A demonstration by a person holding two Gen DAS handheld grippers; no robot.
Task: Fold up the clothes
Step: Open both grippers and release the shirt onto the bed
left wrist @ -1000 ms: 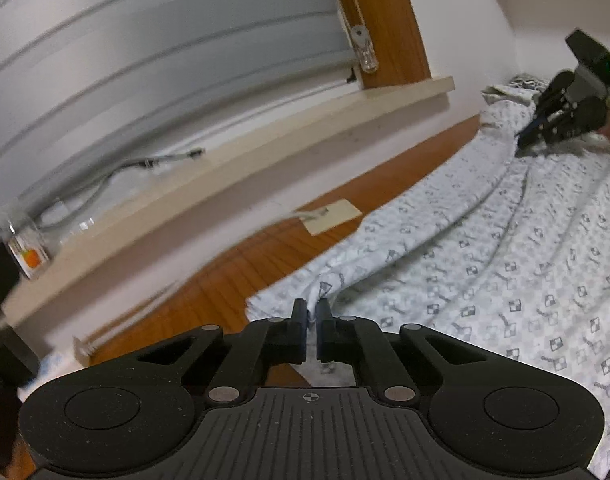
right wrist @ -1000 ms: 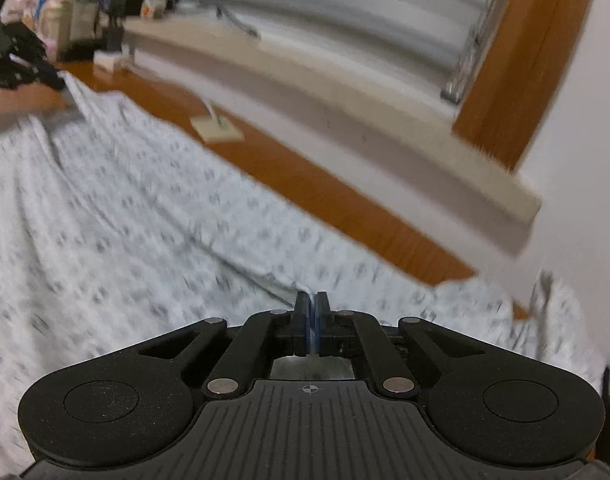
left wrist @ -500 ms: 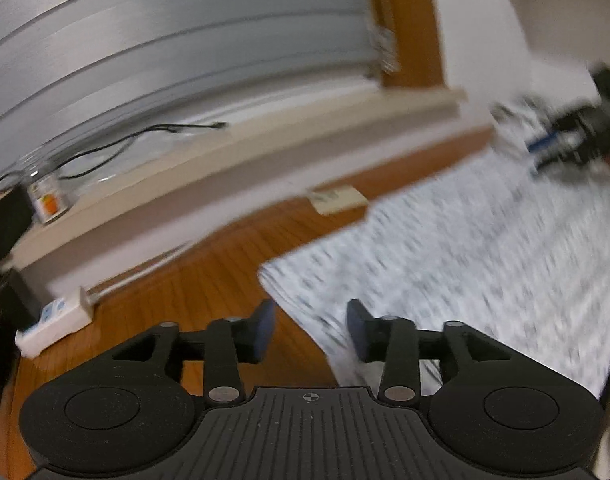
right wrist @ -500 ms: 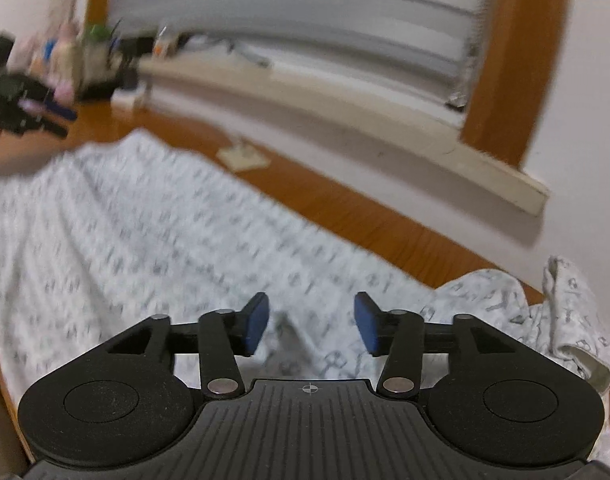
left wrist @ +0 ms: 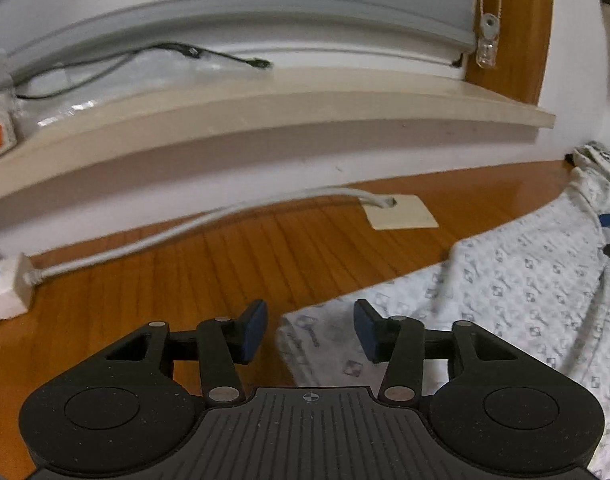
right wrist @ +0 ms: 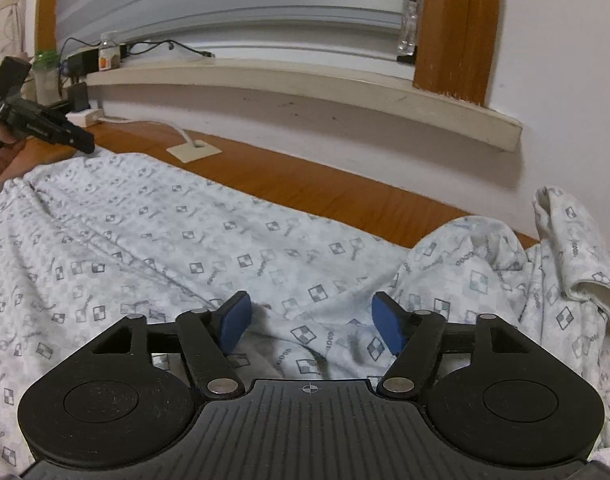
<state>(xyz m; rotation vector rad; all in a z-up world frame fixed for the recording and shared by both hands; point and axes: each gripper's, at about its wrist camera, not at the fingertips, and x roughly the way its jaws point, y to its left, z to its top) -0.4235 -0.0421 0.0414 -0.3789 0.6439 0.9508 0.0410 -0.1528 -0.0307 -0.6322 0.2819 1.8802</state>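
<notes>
Left wrist: my left claw (left wrist: 309, 330) is sitting with jaws apart, nothing pinched. The garment (left wrist: 517, 280) corner is lying between and just under the pads at 12 o'clock, cloth running off toward 3 o'clock. I'm pointing down at that corner, probably to line up a fresh grip on the edge. Bare table (left wrist: 177, 264) is filling 9 to 11 o'clock; a white cable (left wrist: 185, 226) is running to a cover plate (left wrist: 401, 212) at 1 o'clock. A power strip (left wrist: 5, 292) is lying at 9, the sill (left wrist: 265, 108) above.

Right wrist: my right claw (right wrist: 308, 322) is opening, jaws wide, pads clear of the cloth. The garment (right wrist: 185, 220) is spreading flat from 9 to 1 o'clock under me; a bunched part, maybe a sleeve (right wrist: 565, 248), is heaping at 3 o'clock. That heap is looking unfolded, so I'm judging the fold is early. The left claw (right wrist: 79, 140) is showing at 10 o'clock, at the far corner, hand (right wrist: 1, 152) behind it.
</notes>
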